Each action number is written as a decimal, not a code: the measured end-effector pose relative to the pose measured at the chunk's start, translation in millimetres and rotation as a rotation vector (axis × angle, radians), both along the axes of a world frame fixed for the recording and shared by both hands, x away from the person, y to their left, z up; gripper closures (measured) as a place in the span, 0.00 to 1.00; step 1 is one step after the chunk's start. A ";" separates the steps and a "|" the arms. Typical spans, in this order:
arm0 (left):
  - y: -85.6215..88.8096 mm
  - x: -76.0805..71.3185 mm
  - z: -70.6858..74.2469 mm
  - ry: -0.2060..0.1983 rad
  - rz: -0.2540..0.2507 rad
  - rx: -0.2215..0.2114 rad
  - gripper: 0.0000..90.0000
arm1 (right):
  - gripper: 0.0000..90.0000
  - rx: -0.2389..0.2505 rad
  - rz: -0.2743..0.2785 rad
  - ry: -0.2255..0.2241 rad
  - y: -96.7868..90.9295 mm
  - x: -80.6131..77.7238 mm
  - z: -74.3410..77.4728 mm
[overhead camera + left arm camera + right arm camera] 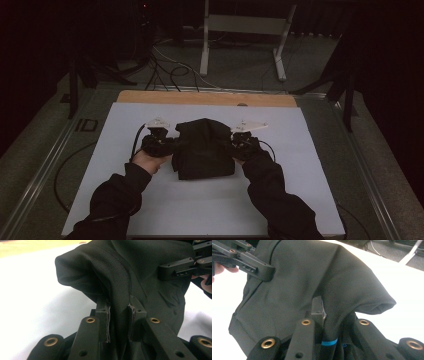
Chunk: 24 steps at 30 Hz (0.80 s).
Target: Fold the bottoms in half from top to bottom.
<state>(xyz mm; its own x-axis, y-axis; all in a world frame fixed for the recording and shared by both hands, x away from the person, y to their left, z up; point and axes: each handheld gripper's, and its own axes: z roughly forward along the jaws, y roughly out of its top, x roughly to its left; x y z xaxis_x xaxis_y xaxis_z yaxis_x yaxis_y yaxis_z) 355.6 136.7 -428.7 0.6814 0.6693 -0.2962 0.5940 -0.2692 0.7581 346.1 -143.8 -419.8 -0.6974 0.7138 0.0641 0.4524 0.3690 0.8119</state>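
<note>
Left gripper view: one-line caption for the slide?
Left tongs pinch a fold of the dark garment over the white table cover, with the right tongs gripping its far side.

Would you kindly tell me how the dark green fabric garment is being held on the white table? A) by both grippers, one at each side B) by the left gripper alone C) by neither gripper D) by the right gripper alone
A: the left gripper and the right gripper each pinch a fold of the dark green fabric garment, one on each side.

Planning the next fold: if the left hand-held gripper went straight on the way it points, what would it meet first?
Probably more of the dark fabric garment already pinched between its jaws; beyond that bunch, the right hand-held gripper sits in line, though depth is unclear.
</note>
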 end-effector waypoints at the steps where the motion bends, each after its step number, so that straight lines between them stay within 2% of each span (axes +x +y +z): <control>1: 0.0 0.0 0.0 0.000 0.000 0.000 0.83 | 0.87 0.000 0.000 0.000 0.0 0.0 0.0; 5: -5.0 6.9 -9.9 0.024 0.001 0.010 0.83 | 0.87 -0.018 -0.020 0.018 -0.6 6.3 -12.6; 11: -8.7 14.8 -19.0 0.046 0.007 0.027 0.83 | 0.87 -0.028 -0.039 0.036 -1.3 13.0 -23.9; 16: -10.9 23.5 -29.5 0.081 0.010 0.033 0.83 | 0.87 -0.049 -0.054 0.053 -1.3 19.9 -34.1; 24: -16.7 34.1 -43.7 0.106 0.015 0.054 0.83 | 0.87 -0.080 -0.083 0.073 -2.0 29.3 -48.7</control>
<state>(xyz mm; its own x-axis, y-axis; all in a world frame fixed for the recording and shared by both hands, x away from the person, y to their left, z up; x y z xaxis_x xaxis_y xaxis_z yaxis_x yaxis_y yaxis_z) 389.8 120.0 -472.4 0.6381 0.6960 -0.3293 0.6744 -0.2989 0.6751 375.4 -145.8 -468.4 -0.6311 0.7739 0.0528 0.5408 0.3902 0.7452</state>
